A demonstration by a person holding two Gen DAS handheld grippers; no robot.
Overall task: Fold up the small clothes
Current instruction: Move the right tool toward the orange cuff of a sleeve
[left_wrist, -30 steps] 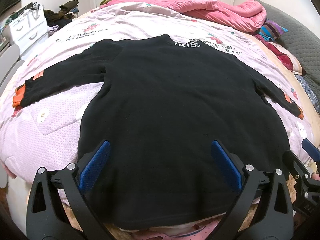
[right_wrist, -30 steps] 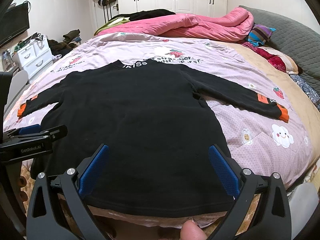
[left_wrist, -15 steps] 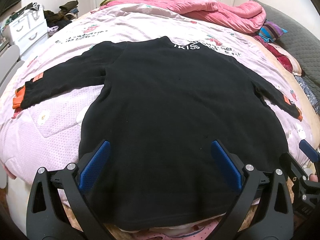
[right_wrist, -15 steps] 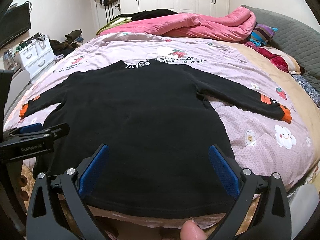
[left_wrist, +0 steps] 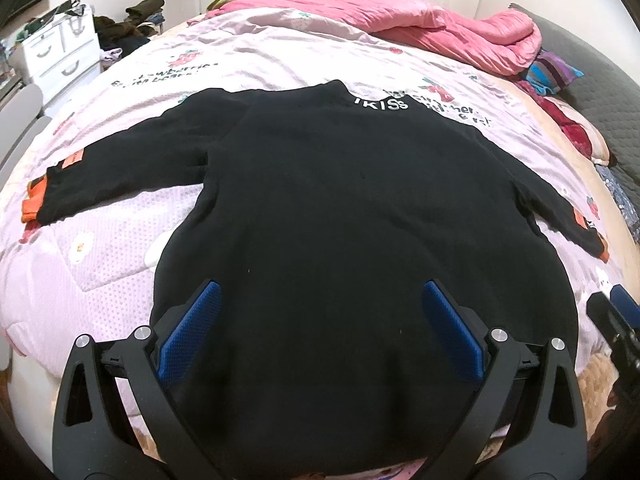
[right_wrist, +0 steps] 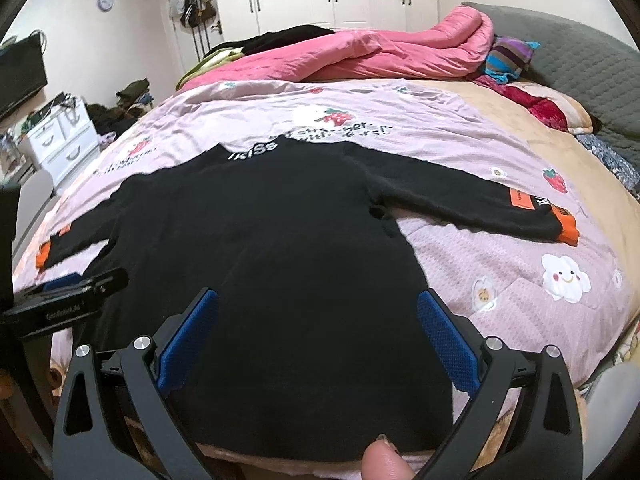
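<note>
A black long-sleeved sweater [left_wrist: 344, 208] with white collar lettering and orange cuffs lies flat on the bed, back up, both sleeves spread out; it also shows in the right wrist view [right_wrist: 280, 248]. My left gripper [left_wrist: 318, 328] is open and empty, hovering over the sweater's hem. My right gripper [right_wrist: 316, 332] is open and empty, also over the hem, further right. The left sleeve cuff [left_wrist: 34, 200] lies at the far left, the right cuff [right_wrist: 564, 224] at the far right. The left gripper shows in the right wrist view [right_wrist: 68, 300], and the right gripper at the left wrist view's edge [left_wrist: 616, 320].
The sweater rests on a pink strawberry-print quilt [left_wrist: 100, 256]. A bunched pink duvet [right_wrist: 380, 56] and a striped pillow [right_wrist: 508, 56] lie at the bed's far side. A white drawer unit [left_wrist: 60, 56] stands left of the bed. A fingertip [right_wrist: 384, 460] shows at the bottom.
Both grippers have drawn back and up a little from the sweater, staying open. The sweater has not moved.
</note>
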